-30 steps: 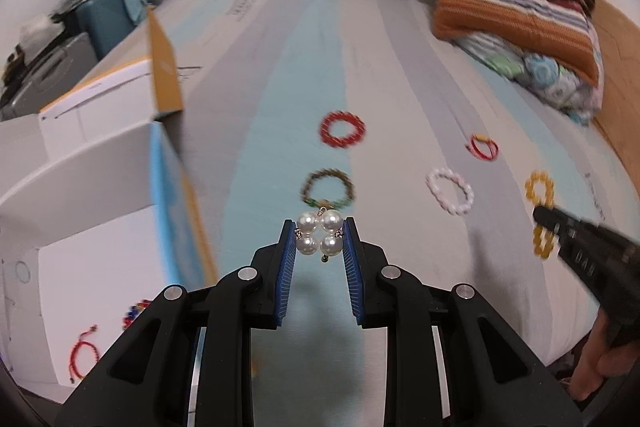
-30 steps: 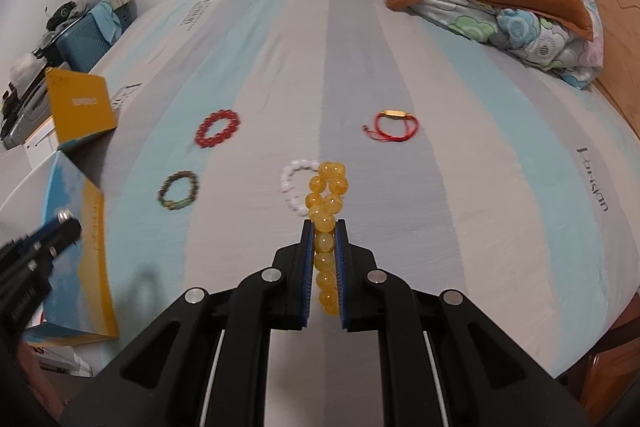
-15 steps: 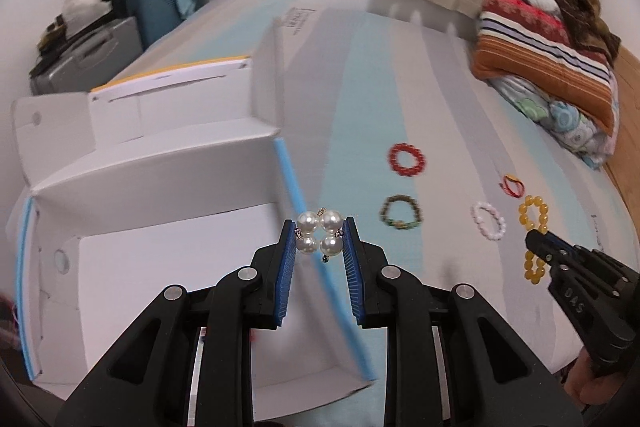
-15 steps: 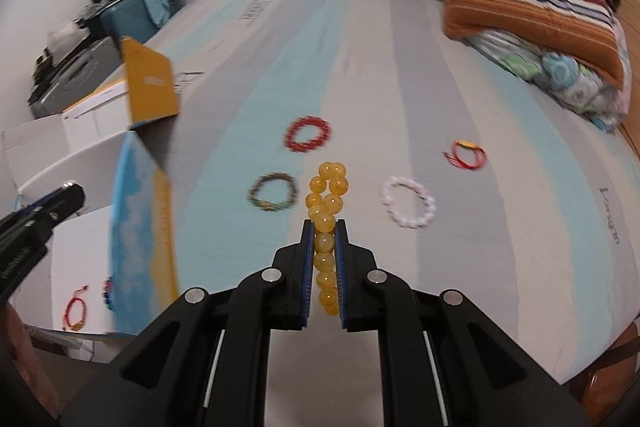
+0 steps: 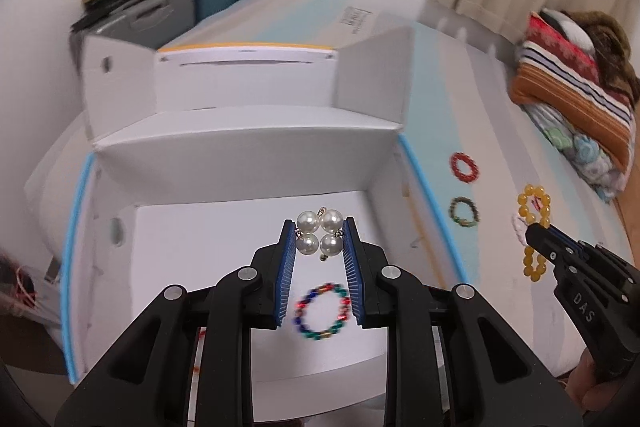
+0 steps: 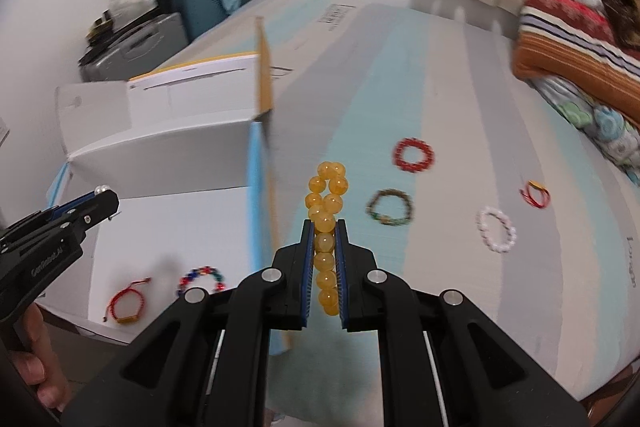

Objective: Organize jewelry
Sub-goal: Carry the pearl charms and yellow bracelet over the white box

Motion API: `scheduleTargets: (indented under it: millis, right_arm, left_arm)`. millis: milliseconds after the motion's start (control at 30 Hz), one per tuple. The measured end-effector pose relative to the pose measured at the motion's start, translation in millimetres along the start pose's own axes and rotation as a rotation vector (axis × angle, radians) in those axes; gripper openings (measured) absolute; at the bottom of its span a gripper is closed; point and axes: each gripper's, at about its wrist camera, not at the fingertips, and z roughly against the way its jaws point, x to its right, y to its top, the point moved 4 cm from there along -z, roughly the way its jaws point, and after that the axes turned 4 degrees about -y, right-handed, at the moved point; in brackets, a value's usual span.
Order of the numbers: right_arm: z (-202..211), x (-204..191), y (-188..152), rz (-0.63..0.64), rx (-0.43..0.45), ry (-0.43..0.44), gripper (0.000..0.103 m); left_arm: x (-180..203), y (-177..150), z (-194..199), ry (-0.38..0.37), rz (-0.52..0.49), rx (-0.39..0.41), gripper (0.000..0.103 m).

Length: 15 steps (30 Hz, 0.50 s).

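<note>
My left gripper (image 5: 320,239) is shut on a cluster of white pearls (image 5: 320,233) and holds it over the open white box (image 5: 248,155). A multicoloured bead bracelet (image 5: 322,311) lies on the box floor below. My right gripper (image 6: 325,239) is shut on a yellow bead bracelet (image 6: 326,211), held above the bed just right of the box wall (image 6: 256,187). The box floor also holds a red cord bracelet (image 6: 126,301). On the bed lie a red bead bracelet (image 6: 413,155), a dark green bracelet (image 6: 390,207), a white bracelet (image 6: 496,230) and a red cord bracelet (image 6: 535,191).
The bed (image 6: 440,87) has a striped blue, grey and white sheet. Folded blankets and pillows (image 6: 580,59) are stacked at the far right. A teal suitcase and clutter (image 6: 192,3) stand beyond the box by the wall. The box flaps (image 5: 376,67) stand upright.
My left gripper has swung left with the pearls, from over the bed to over the box interior. My right gripper has moved left with the yellow bracelet, toward the box.
</note>
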Motion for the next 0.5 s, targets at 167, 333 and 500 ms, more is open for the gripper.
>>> scheduleTargets:
  millis: [167,333,500]
  right_arm:
    - [-4,-40,0,0.041,-0.007,0.042,0.009]
    - [-14,-73,-1,0.079,-0.017,0.074,0.009]
    - [-27,-100,-6,0.107,-0.038,0.096,0.009]
  left_arm:
    - [-29,-1,6,0.007,0.038,-0.001,0.023]
    - [-55,-4,10,0.020,0.074,-0.002,0.023]
    - [-80,-8,11,0.057,0.105,-0.002,0.023]
